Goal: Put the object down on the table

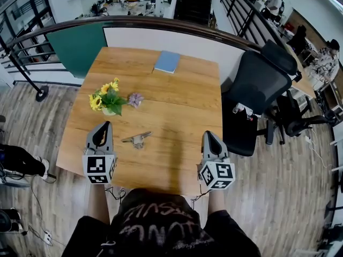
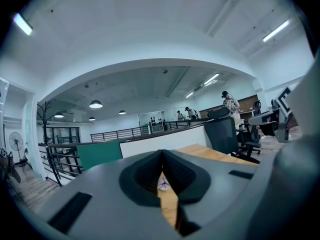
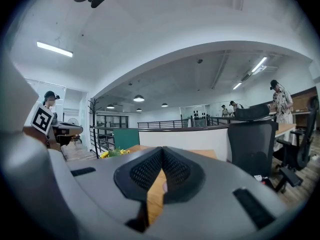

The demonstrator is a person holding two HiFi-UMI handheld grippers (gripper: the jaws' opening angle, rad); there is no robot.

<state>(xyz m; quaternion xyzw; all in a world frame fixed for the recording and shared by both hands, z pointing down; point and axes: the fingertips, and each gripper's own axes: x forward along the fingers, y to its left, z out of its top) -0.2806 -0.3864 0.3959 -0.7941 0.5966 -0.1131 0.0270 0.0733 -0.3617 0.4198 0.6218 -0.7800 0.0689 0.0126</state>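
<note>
A small metal object (image 1: 138, 138) lies flat on the wooden table (image 1: 177, 111), between my two grippers and nearer the left one. My left gripper (image 1: 106, 124) hangs over the table's front left part, jaws closed together with nothing between them; in the left gripper view its tips (image 2: 162, 152) meet. My right gripper (image 1: 207, 134) stands at the front right, also shut and empty, with its jaws (image 3: 162, 149) touching in the right gripper view. Neither gripper touches the metal object.
A small bunch of yellow flowers (image 1: 109, 98) and a purple bloom (image 1: 135, 99) sit left of centre. A blue notebook (image 1: 167, 61) lies at the far edge. A black office chair (image 1: 262, 84) stands right of the table. People are at desks at the far right.
</note>
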